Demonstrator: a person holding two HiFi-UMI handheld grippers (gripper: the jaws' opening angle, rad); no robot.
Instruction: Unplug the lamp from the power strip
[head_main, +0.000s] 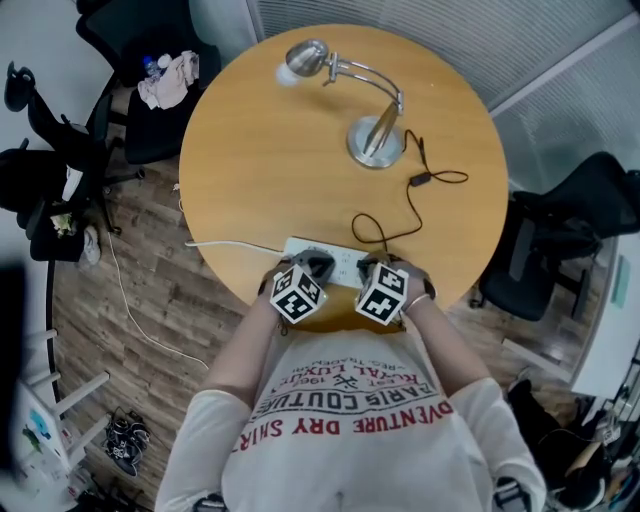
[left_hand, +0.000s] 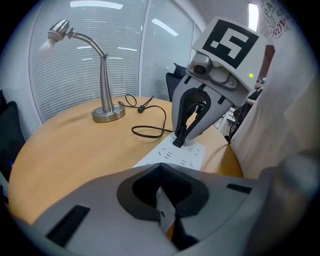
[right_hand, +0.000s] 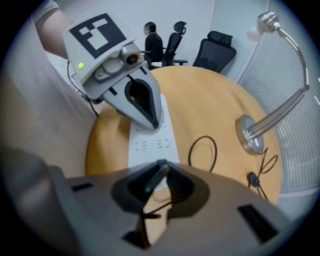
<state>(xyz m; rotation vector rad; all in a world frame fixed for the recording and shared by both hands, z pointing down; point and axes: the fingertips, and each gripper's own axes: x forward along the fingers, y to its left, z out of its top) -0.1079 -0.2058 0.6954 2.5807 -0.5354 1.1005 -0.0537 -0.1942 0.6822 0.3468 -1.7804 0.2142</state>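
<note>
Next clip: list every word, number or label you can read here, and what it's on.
"PARIS COUTURE": red print on the person's shirt, upside down in the head view.
"ADVENTURE DRY SHIR": same shirt, end lost in folds.
Smaller shirt lines: too small to read.
Marker cubes: patterns only, no text.
Power strip: no print readable.

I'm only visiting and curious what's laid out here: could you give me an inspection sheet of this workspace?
Surface: round wooden table.
Job's things: silver gooseneck desk lamp, upright; flat white power strip at near edge.
Clutter: nothing seen on table.
Grippers: left tongs shut, tips on strip; right tongs closed on black plug.
Cables: lamp's black cord loops to plug; strip's white cable runs off left edge.
Surroundings: black office chairs, wood-plank floor.
</note>
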